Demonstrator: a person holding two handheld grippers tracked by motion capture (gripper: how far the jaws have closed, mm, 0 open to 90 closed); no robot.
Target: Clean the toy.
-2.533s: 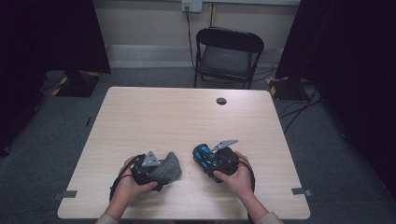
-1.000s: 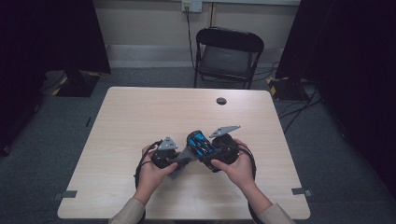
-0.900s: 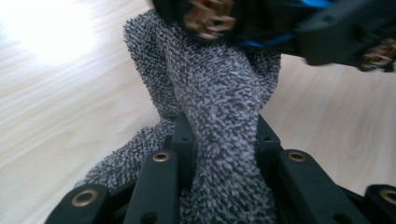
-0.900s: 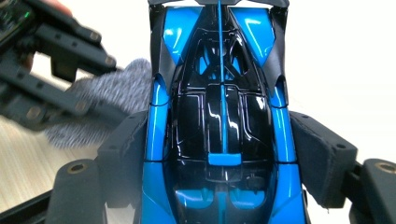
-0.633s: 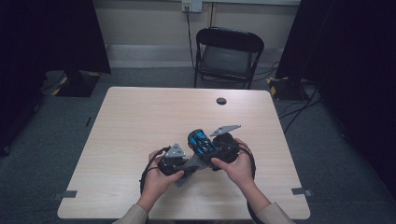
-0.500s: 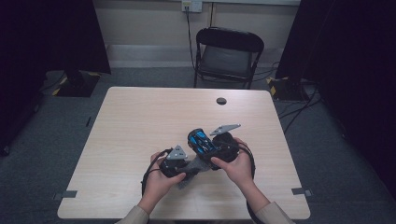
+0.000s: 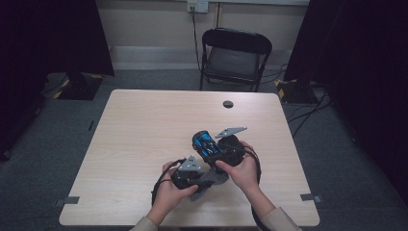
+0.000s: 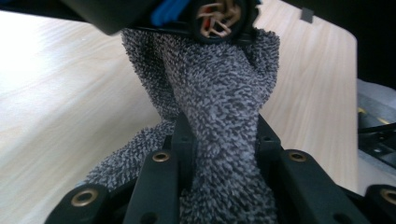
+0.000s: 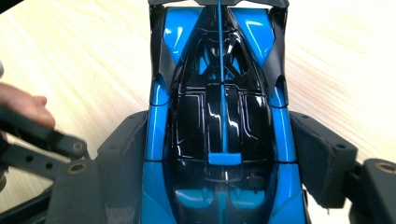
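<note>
A blue and black toy car (image 9: 219, 116) sits nose away between the pads (image 9: 122, 154) of my right gripper (image 9: 219, 144), which is shut on its sides. In the high view the right gripper (image 7: 211, 147) holds the car (image 7: 204, 142) a little above the table, right of centre near the front. My left gripper (image 8: 219, 140) is shut on a fuzzy grey cloth (image 8: 219, 102). The cloth reaches up against the car's underside (image 8: 205, 14). From above, the left gripper (image 7: 201, 177) and the cloth (image 7: 214, 178) lie just below and left of the car.
The light wooden table (image 7: 144, 125) carries a small black round thing (image 7: 228, 104) near its far edge. A black folding chair (image 7: 235, 53) stands behind the table. Dark curtains hang on both sides. A hand and part of the left gripper (image 9: 42, 140) show beside the car.
My left gripper has carried the grey cloth rightward across the table until it lies under and against the car. The right gripper and car have stayed in place.
</note>
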